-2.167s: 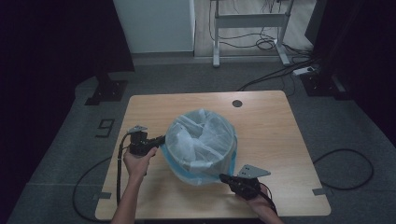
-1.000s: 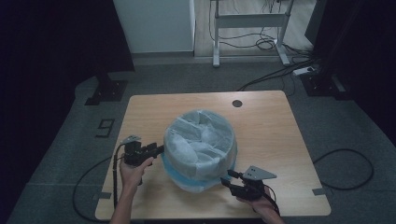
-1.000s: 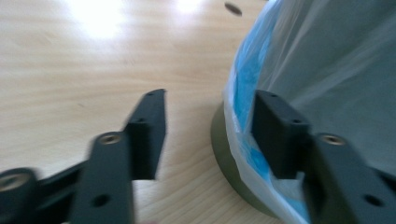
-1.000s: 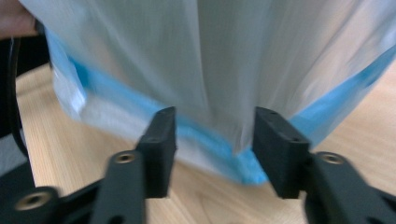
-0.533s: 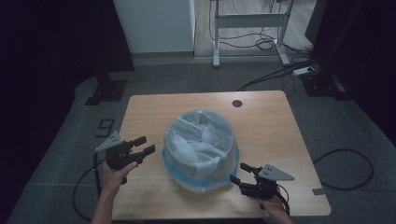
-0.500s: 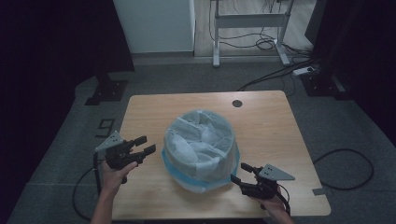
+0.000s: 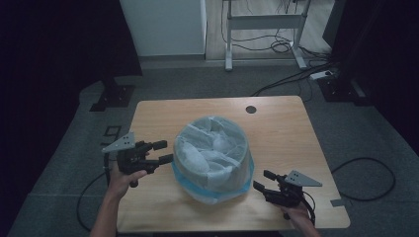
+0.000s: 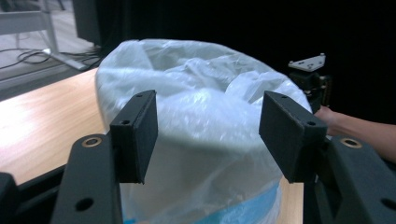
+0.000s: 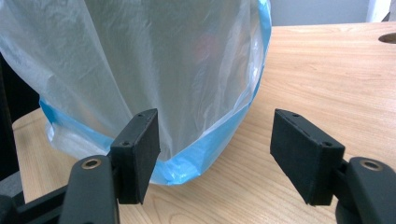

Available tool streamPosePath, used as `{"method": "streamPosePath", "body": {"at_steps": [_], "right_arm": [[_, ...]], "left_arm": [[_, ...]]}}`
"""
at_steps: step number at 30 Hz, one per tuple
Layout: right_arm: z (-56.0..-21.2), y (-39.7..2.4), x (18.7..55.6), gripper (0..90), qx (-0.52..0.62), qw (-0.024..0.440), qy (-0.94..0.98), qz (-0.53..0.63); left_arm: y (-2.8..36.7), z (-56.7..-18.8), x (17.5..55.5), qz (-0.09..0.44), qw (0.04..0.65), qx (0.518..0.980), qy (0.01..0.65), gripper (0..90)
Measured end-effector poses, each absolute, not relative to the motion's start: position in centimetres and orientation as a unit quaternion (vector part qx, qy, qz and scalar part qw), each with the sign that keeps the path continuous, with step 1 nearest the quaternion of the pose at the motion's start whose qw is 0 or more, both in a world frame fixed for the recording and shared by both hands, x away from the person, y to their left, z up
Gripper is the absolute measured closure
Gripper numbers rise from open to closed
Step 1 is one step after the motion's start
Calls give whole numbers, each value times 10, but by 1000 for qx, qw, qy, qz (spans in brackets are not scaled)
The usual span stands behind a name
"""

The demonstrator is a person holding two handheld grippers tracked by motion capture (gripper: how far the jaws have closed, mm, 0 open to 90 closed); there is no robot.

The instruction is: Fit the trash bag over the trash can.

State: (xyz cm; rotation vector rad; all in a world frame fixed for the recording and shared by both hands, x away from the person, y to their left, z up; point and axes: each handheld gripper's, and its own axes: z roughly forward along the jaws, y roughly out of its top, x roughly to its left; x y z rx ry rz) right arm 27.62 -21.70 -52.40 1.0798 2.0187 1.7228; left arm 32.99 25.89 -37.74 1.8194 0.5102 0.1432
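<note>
High view: a round bin (image 7: 212, 158) lined with a translucent white bag (image 7: 213, 148) stands at the centre of the wooden bench (image 7: 276, 128), in the middle of the frame. The bag's blue-edged hem (image 7: 212, 190) hangs down around the bin's base. At centre left, the left claw (image 7: 163, 151) is held by a hand (image 7: 123, 175) just beside the bin's side, its jaws apart and pointing toward the bag with nothing between them. At lower right, the right claw (image 7: 262, 180) sits low near the bench's front edge, jaws likewise apart, aimed at the bag's hem but clear of it.

Left gripper view has the bag (image 8: 201, 107) rising behind the spread jaws, with the right claw's grey plate (image 8: 307, 62) at the upper right of the frame. Right gripper view looks along the bench (image 9: 336, 74) at the bag (image 9: 163, 60) and its blue hem (image 9: 205, 149), which hang in the left half of the frame, beyond the open jaws.
</note>
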Motion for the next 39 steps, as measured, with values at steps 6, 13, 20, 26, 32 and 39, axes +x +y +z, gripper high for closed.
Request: {"method": "streamPosePath", "body": {"at_steps": [6, 13, 20, 26, 32, 39], "right_arm": [[-527, -212, 276, 325, 364, 132, 709, 589], [-528, -215, 277, 326, 367, 133, 710, 587], [-529, -214, 276, 327, 365, 134, 712, 585], [-530, -212, 276, 328, 363, 136, 715, 582], [-530, -213, 276, 329, 363, 138, 716, 579], [-531, -212, 276, 331, 363, 143, 720, 573]], "left_arm": [[247, -370, 349, 51, 569, 794, 205, 385], [226, -358, 367, 20, 545, 818, 183, 435], [210, -352, 377, -1, 534, 827, 174, 455], [196, -350, 384, -21, 518, 838, 171, 476], [173, -355, 393, -28, 465, 870, 164, 499], [145, -365, 394, -37, 366, 918, 149, 530]]}}
